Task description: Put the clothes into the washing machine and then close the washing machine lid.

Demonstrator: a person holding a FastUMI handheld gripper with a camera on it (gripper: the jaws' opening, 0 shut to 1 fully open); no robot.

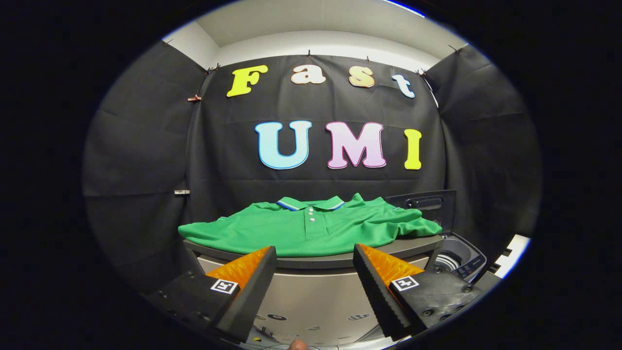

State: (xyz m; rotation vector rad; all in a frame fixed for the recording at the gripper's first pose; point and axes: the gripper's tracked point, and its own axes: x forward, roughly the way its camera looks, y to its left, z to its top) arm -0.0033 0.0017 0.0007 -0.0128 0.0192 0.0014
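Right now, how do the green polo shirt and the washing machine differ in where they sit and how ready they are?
The green polo shirt lies spread flat on the table, just beyond the open gripper; the washing machine stands lower, beside the table's right end. The shirt is soft and green; the machine is rigid and grey. The shirt is not yet loaded; the machine's lid stands raised. Neither is touched by the gripper.

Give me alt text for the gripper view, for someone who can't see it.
A green polo shirt lies spread on a grey table, just beyond the open hand-held gripper. To the right sits a small washing machine with its lid raised.
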